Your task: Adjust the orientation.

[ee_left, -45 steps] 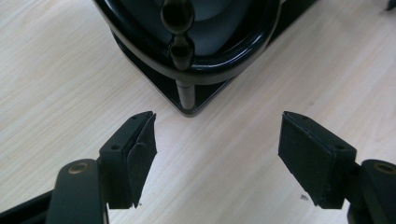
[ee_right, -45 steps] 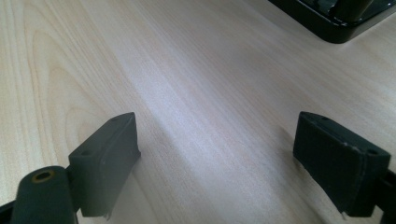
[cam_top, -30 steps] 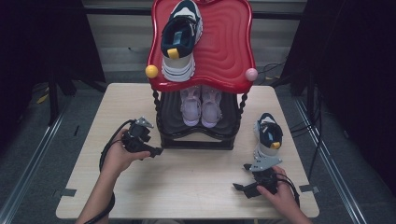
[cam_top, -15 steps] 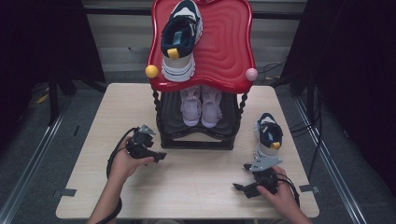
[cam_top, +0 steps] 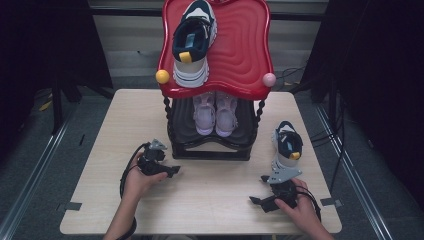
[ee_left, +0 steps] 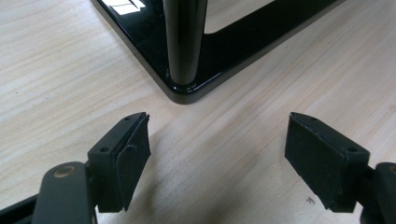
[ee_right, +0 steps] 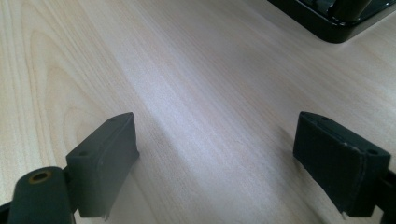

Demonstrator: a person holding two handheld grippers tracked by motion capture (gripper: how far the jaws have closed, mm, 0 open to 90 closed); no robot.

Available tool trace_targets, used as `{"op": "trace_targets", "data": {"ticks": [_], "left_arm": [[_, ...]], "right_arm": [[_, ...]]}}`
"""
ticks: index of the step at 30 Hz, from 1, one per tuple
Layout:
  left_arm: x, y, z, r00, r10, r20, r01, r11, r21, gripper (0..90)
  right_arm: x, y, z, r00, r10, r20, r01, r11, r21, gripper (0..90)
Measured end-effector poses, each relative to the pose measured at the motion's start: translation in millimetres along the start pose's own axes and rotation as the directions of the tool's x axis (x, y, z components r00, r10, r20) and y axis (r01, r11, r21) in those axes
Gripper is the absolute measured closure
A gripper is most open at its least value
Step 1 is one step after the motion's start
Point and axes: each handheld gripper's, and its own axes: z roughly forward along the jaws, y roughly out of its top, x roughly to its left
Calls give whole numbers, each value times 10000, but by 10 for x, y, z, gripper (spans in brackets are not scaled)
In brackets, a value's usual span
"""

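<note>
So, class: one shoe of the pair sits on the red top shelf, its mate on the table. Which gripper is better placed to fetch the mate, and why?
Right. The right gripper, jaws open and empty, rests just in front of the loose shoe. The left gripper sits by the rack's far corner.

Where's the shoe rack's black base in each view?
High view: black base at centre, below the red shelf.
Left gripper view: one corner of it, with a post, at top centre.
Right gripper view: a corner at the top right.
Shared landmark: the pale wooden table it stands on.
</note>
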Motion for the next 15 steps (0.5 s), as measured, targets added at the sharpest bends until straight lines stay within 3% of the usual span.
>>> {"op": "trace_targets", "data": {"ticks": [9,15], "left_arm": [[20,-92,42,9995,16,-321,-27,9995,-317,186],[6,-123,83,9967,482,-659,-519,9971,-553,154]], "right_arm": [[-1,0,0,10000,-20,-1,20,10000,-3,132],[-2,0,0,10000,-18,-3,18,10000,-1,132]]}}
